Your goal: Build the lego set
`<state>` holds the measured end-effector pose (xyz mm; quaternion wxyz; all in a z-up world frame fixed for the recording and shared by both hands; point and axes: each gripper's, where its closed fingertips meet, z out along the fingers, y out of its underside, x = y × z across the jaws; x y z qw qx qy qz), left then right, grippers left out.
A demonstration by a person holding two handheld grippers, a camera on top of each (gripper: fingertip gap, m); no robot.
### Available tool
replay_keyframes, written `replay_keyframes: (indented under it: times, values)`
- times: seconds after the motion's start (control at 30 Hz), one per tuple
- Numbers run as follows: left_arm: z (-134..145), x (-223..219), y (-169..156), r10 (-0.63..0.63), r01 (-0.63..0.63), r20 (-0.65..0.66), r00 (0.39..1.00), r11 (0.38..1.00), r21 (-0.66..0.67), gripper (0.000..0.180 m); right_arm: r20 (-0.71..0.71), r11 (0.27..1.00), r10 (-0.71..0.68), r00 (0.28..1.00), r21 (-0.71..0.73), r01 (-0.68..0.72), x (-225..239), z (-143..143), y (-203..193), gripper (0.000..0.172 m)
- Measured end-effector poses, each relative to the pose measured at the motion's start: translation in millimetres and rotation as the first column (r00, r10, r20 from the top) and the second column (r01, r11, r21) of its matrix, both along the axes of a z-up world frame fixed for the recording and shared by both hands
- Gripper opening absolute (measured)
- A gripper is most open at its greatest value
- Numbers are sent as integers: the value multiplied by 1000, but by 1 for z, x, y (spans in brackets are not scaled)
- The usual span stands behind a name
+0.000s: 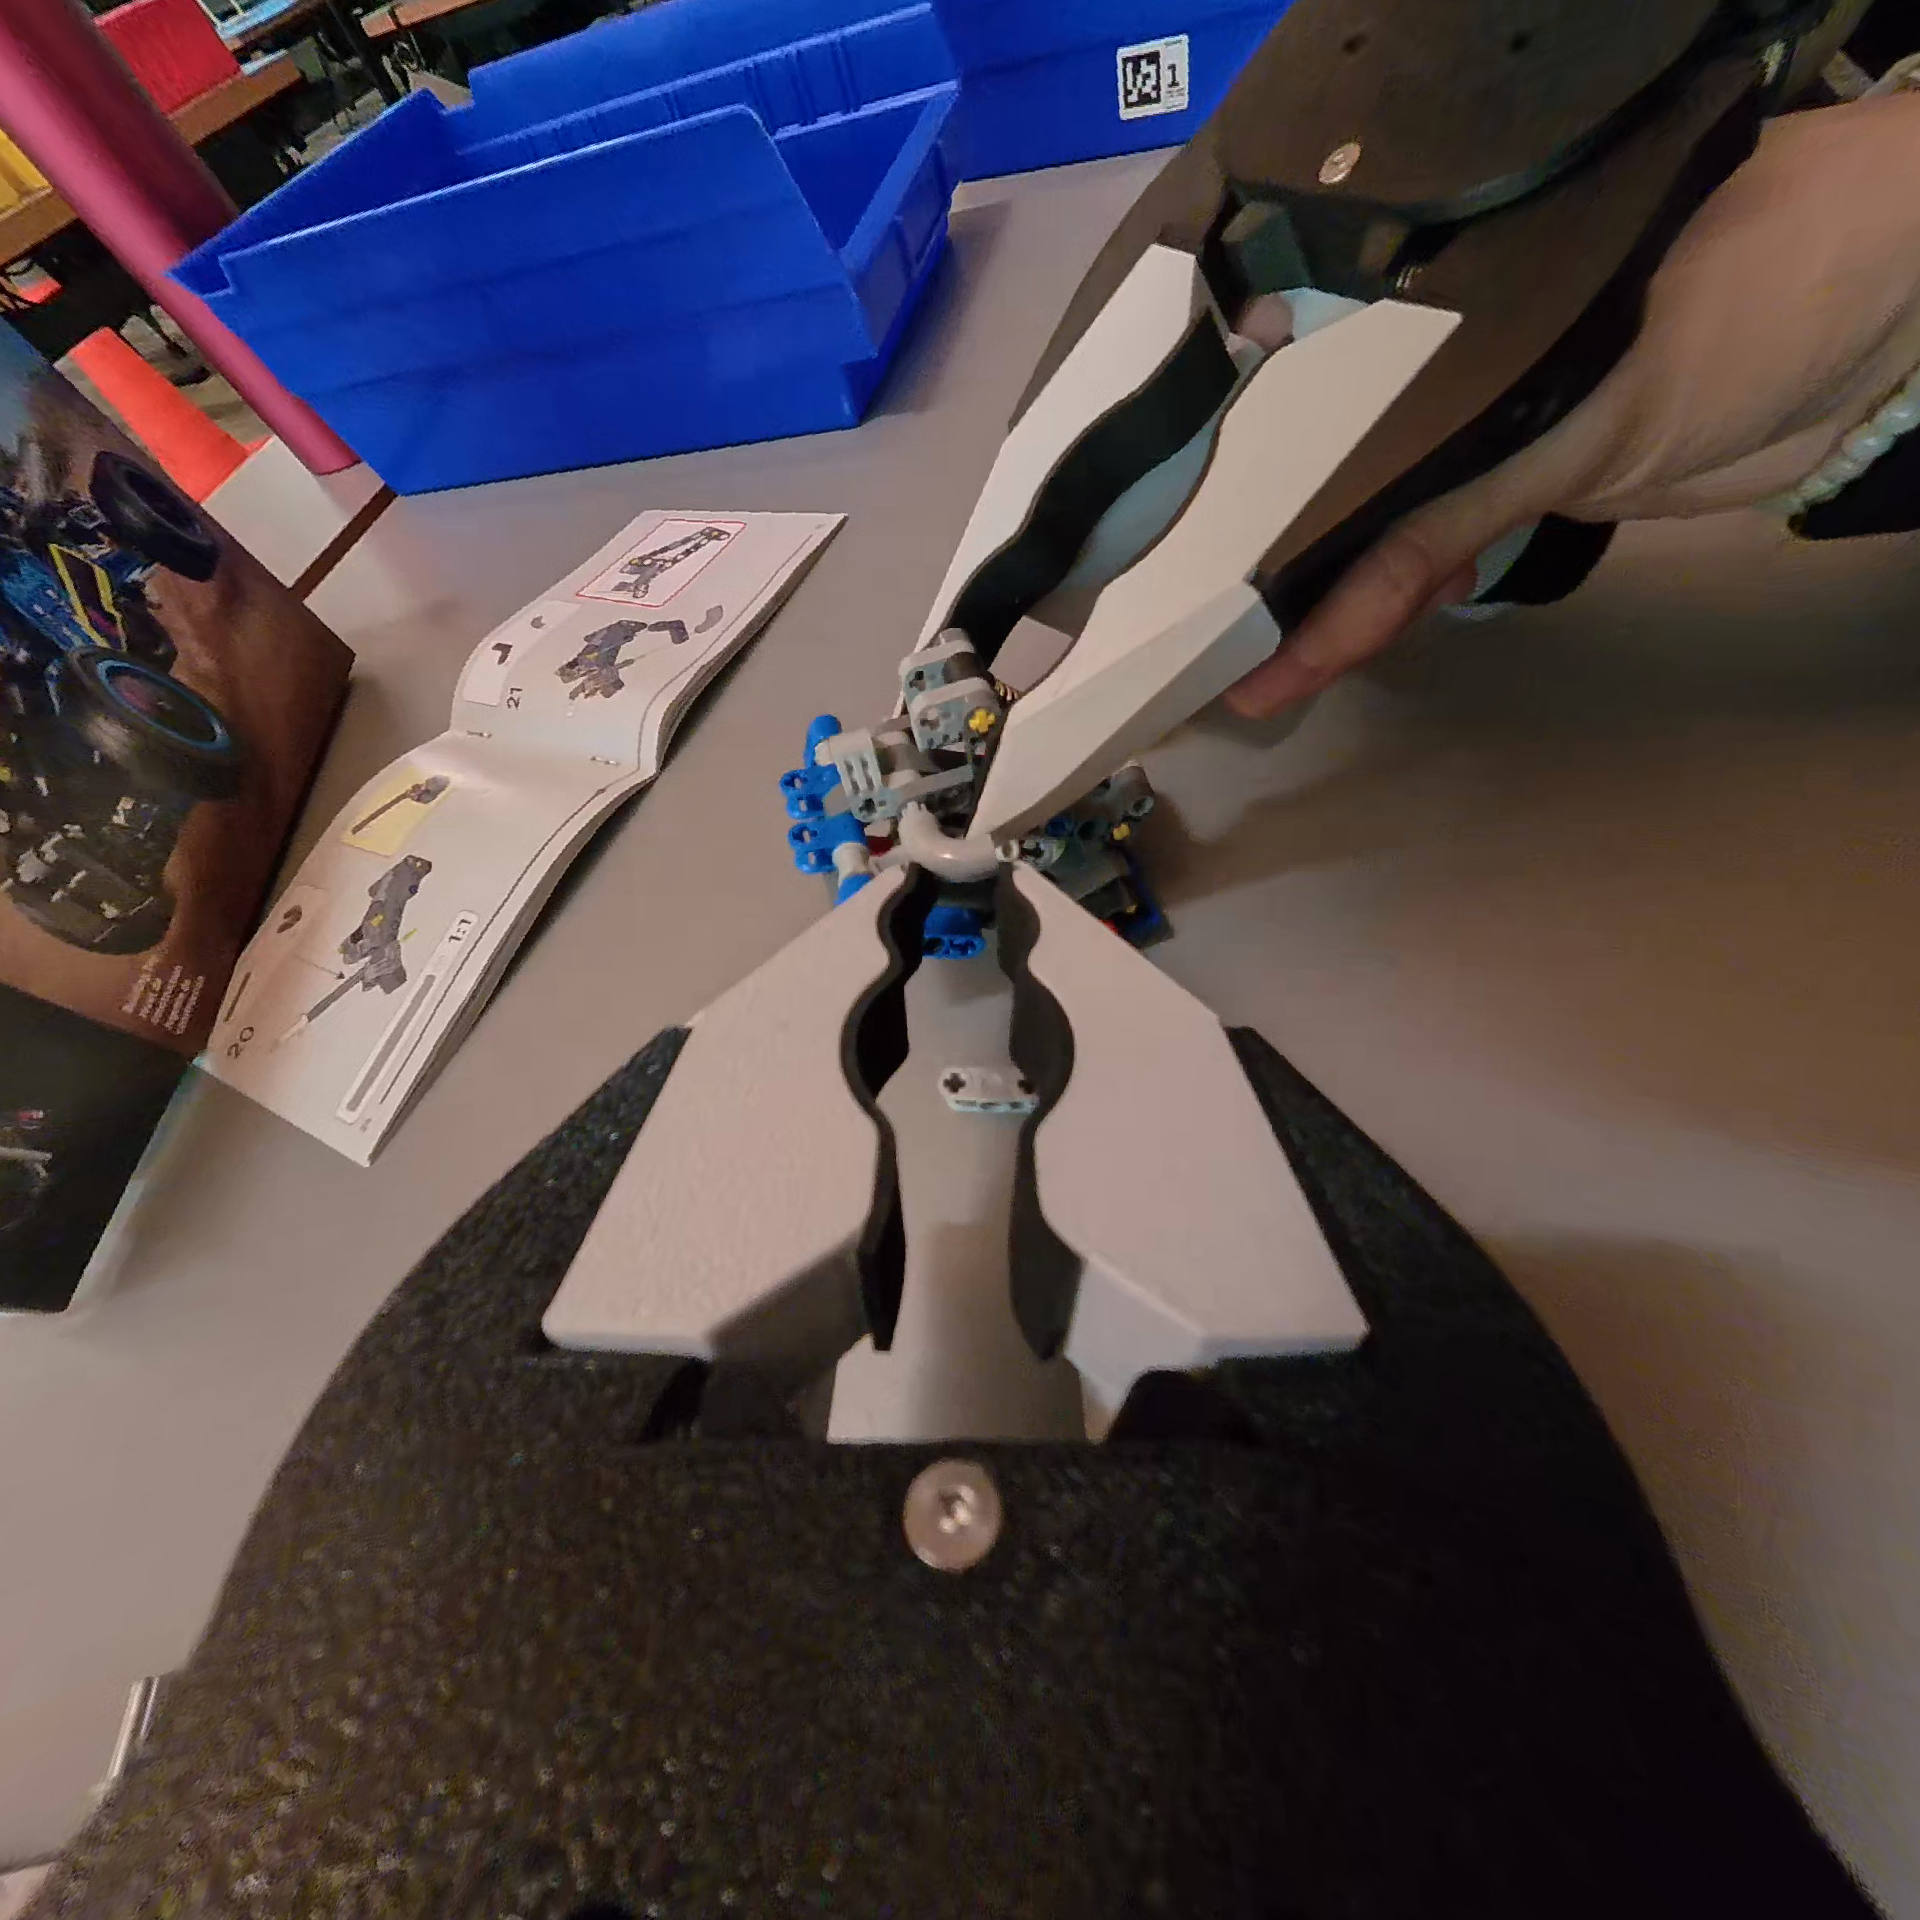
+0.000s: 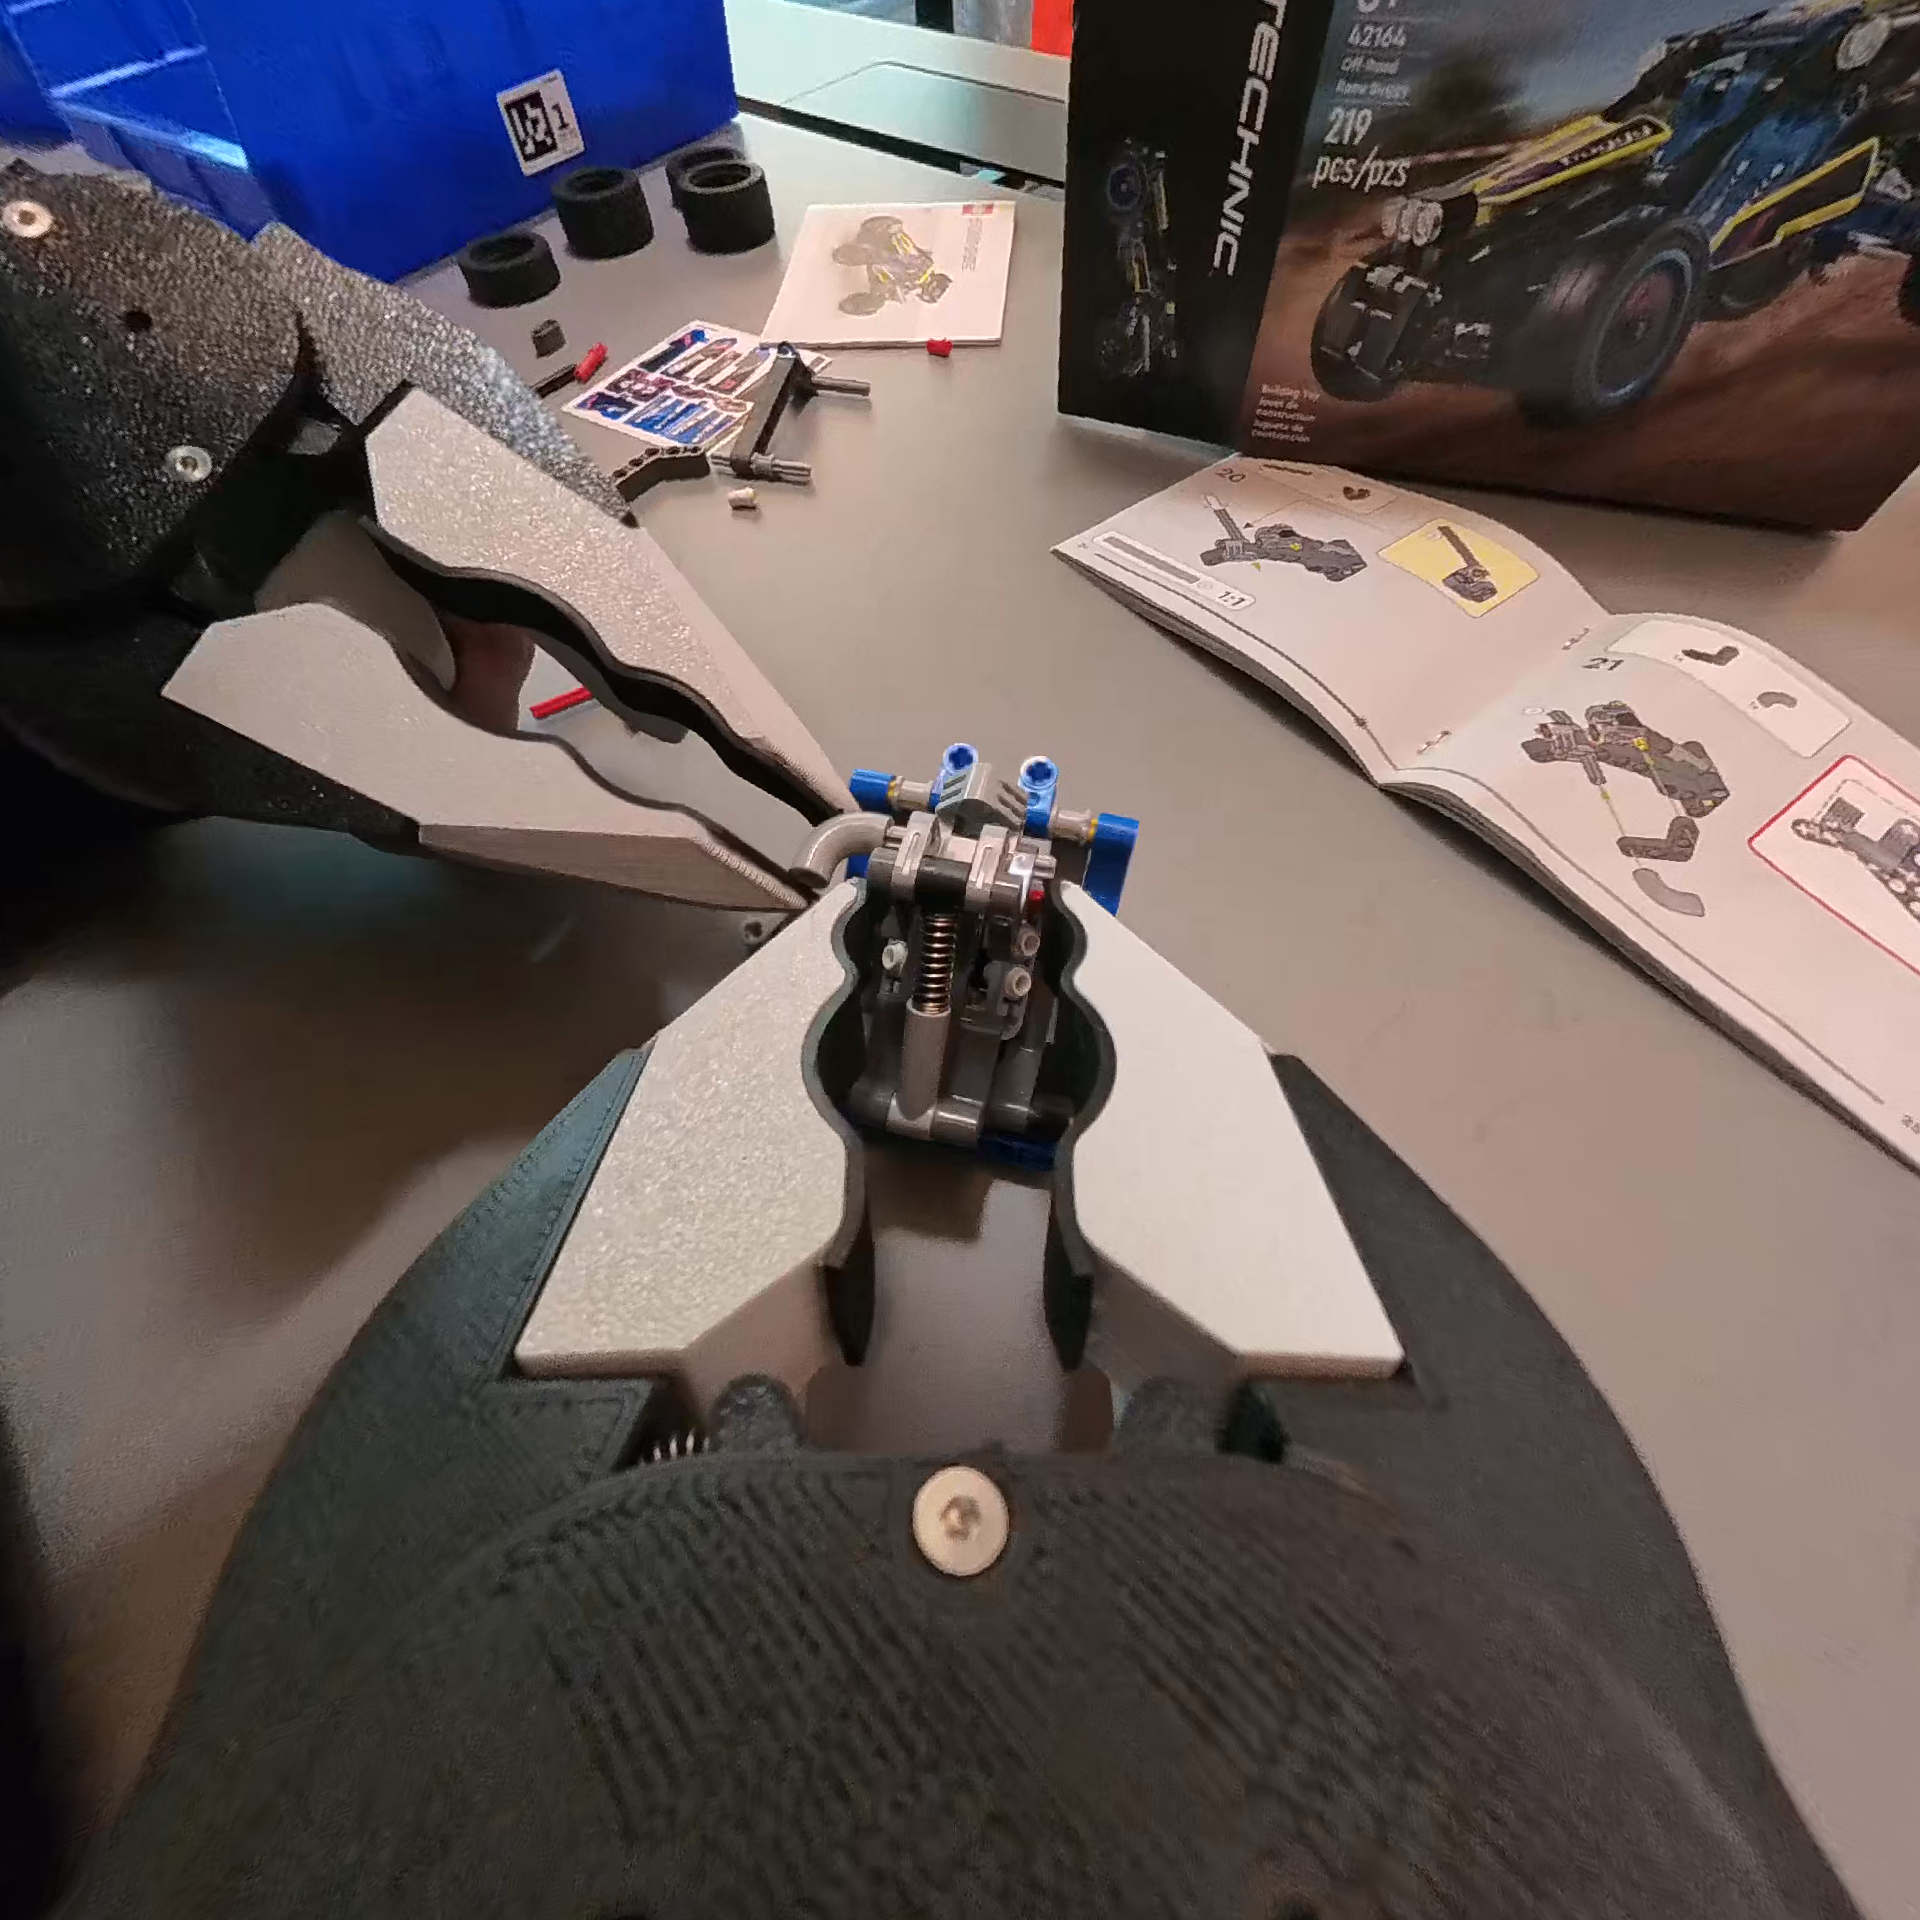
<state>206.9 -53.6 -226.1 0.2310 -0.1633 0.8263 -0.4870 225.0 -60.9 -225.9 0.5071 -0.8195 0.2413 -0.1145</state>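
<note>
A: The grey-and-blue brick assembly [image 2: 971, 935] (a partial chassis with a coiled spring strut) stands on the grey table [image 2: 1039, 623], lodged between the right gripper's [image 2: 961, 904] fingers, whose dark wavy pads press its flanks. So it is held.

B: And the left gripper [image 1: 956, 883]?

A: Its tips are nearly closed on a curved grey tube piece [image 1: 951, 852] at the assembly's side. In the right wrist view the bend of the tube [image 2: 831, 836] runs from those tips into the model. It looks pinched, though contact at the pads themselves is hard to see.

B: How far built?

A: Judging by what lies loose, only partly: four black tyres [image 2: 603, 213], a sticker sheet [image 2: 675, 390], dark beams and axles [image 2: 758, 426], red pins. A small pale connector [image 1: 987, 1086] lies under the left fingers.

B: Surroundings?

A: An open instruction booklet [image 1: 499, 821], matte paper. A glossy printed box [image 2: 1558, 239]. Ribbed blue plastic bins [image 1: 582, 270] behind. The gripper bodies are grainy black, the fingers pale grey.
</note>
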Motion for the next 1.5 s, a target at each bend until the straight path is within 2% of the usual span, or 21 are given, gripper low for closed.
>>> replay_keyframes:
  times: [0.07,0.1,0.17,0.2,0.27,0.37,0.47,0.6,0.67,0.77,0.87,1.0,1.13,1.37,1.5]
  values:
    - [0,1,1,9,-9,-6,1000,1000,-5,8,-27,999,-25,999,24,26,2,1,0,29]
    - [0,0,1,-2,2,-12,1000,1000,-6,0,-35,999,-38,999,36,40,3,1,-1,30]
    - [3,-1,0,-6,6,6,1000,1000,-15,0,-42,995,-98,994,10,98,10,-3,-8,33]
    - [3,1,2,14,-14,12,1000,1000,-13,0,-47,998,-58,997,35,60,6,0,-4,17]
    - [1,1,2,16,-16,-6,1000,1000,-7,0,-78,999,-3,997,54,7,-3,0,3,11]
    - [-3,5,7,50,-53,-95,994,998,-29,0,-58,999,-46,997,0,46,3,-5,-1,27]
    - [-6,13,17,87,-95,-168,982,995,-41,16,-49,994,-105,993,-43,103,13,-2,-7,34]
    - [-8,24,24,55,-52,-26,998,993,105,22,-60,990,-119,991,-78,114,22,2,-4,39]
    - [-11,23,23,-21,13,39,999,980,200,22,-51,990,-109,993,-94,104,25,5,-1,40]
    - [-11,22,18,-101,68,116,988,964,258,21,-81,984,-88,993,-162,74,26,-3,0,44]
    - [-12,30,17,-132,44,239,962,939,341,17,-115,986,-59,992,-162,40,23,-9,6,35]
    - [-11,35,12,-221,33,406,887,906,422,7,-87,982,-76,993,-180,59,28,-11,3,30]
    - [-16,37,10,-299,46,465,833,876,479,8,-106,984,-57,993,-174,38,28,-12,5,29]
    - [-8,36,7,-328,38,559,762,884,466,5,-139,990,-29,990,-140,9,27,-14,5,24]
    - [-7,30,3,-344,39,586,734,882,469,4,-105,988,-16,994,-155,-1,25,-16,6,23]
